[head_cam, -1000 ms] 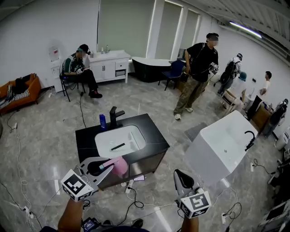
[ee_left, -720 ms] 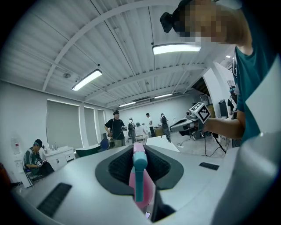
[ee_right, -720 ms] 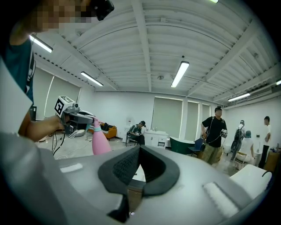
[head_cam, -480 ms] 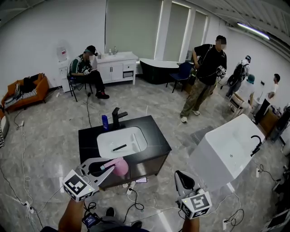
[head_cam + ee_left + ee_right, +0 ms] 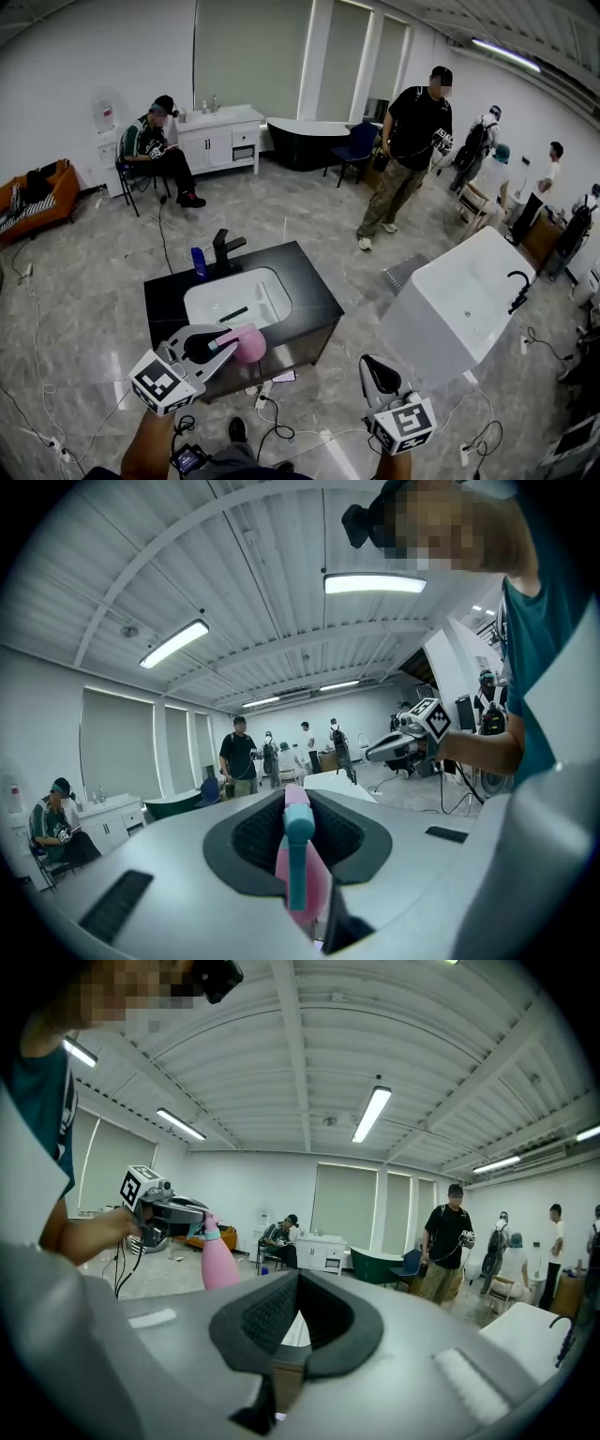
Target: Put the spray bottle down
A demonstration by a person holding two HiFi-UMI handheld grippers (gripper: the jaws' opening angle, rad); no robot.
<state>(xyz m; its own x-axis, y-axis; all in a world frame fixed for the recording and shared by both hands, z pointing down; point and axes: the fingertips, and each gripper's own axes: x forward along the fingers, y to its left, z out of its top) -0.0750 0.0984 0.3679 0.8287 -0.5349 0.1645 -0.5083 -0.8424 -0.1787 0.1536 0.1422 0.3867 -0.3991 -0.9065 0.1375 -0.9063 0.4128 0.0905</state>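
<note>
In front of the black vanity (image 5: pixel 311 287), the left gripper (image 5: pixel 221 340) was clamped on the pink spray bottle (image 5: pixel 249 343). The right gripper (image 5: pixel 371 364) held its jaws together, empty.

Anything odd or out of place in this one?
Nothing spilled or damaged. Two minor things: a slim dark object lies loose in the white basin of the black vanity, and cables trail across the floor in front of it. The pink spray bottle hangs upright in the left hand-held gripper, not yet set down.
</note>
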